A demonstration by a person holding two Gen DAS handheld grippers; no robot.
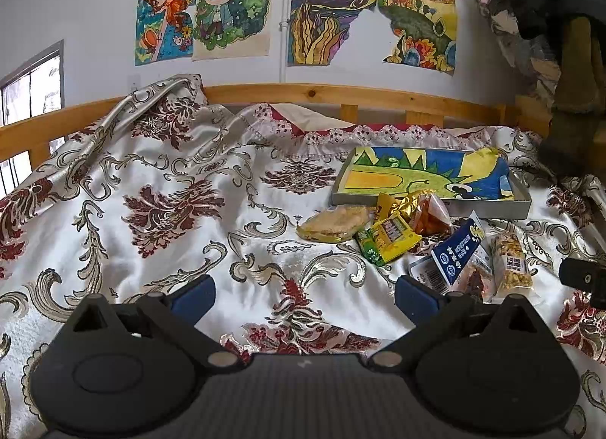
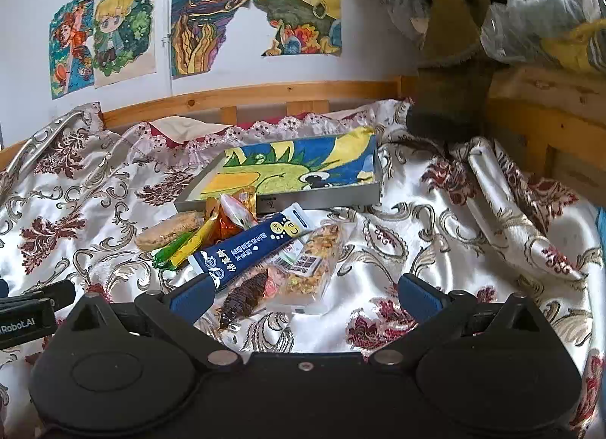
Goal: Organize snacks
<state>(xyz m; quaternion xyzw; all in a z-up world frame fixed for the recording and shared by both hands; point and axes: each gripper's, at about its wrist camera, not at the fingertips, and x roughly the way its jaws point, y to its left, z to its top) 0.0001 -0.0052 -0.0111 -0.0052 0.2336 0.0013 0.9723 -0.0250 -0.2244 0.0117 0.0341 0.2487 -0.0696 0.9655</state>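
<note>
We hold both tongs spread and empty above the bedspread (image 1: 159, 189): the left gripper (image 1: 305, 289) over bare cloth, the right gripper (image 2: 303, 289) at the near edge of the snack pile (image 2: 242, 246). The snacks lie heaped against the front wall of the shallow tray (image 2: 322, 194), whose bottom is free, with open cloth to our left.

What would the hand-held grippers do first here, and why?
Probably the right hand-held gripper eases forward onto the blue snack stick: both grippers are open and empty, that stick lies atop the pile nearest its fingers, and the tray behind holds no snacks.
</note>
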